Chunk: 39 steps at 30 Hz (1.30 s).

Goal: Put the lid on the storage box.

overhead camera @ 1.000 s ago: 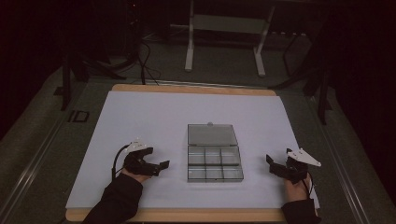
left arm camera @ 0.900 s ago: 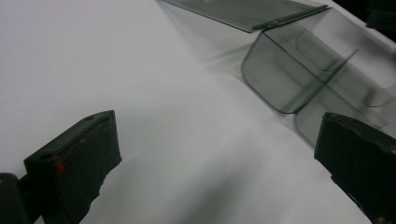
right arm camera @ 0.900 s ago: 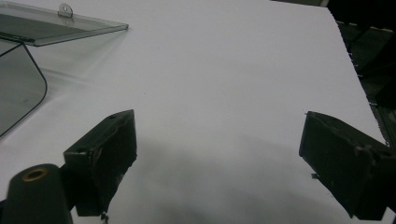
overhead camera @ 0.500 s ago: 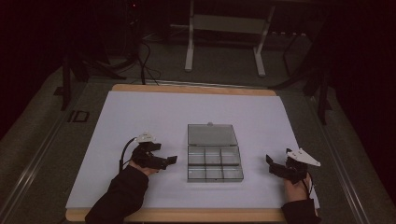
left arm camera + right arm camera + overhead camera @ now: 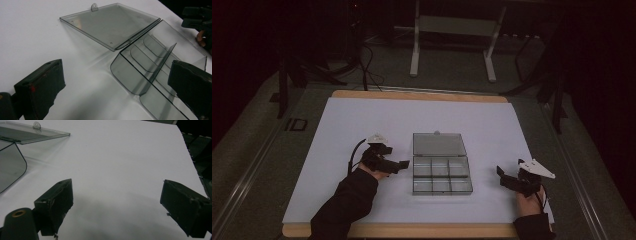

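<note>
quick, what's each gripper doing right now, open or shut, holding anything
Left gripper: open, holding nothing, jaws at the left edge of the clear compartment box.
Right gripper: open, holding nothing, over the white table, apart from the box.

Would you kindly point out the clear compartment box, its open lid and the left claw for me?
compartment box point(image 5: 442, 175), high view, on the middle divider of the tray.
open lid point(image 5: 110, 23), left gripper view, middle of the flat panel.
left claw point(image 5: 404, 164), high view, midway between its tips.
</note>
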Each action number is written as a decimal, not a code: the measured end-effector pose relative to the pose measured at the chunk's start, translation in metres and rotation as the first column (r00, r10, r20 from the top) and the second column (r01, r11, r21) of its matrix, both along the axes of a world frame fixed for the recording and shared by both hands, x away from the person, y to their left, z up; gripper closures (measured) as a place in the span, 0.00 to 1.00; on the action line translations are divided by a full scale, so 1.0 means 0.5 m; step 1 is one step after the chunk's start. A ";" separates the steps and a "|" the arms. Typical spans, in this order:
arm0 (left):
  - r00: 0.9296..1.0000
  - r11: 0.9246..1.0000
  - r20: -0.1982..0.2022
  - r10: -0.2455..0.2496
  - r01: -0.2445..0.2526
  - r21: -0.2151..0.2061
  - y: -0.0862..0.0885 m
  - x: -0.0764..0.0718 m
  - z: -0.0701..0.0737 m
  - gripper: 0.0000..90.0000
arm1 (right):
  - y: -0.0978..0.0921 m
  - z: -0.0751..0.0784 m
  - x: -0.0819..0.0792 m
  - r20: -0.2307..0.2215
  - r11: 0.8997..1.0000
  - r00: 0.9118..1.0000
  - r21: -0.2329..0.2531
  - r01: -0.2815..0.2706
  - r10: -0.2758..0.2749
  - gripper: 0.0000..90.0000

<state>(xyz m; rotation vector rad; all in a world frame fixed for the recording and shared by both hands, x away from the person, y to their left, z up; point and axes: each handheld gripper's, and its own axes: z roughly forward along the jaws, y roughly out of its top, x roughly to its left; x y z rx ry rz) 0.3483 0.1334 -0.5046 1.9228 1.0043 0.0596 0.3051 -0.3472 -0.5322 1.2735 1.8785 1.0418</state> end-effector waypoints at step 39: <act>0.974 0.998 -0.223 0.044 -0.055 -0.044 -0.093 0.137 -0.051 0.19 | 0.003 0.000 -0.001 0.006 1.000 1.000 -0.017 -0.014 0.014 0.12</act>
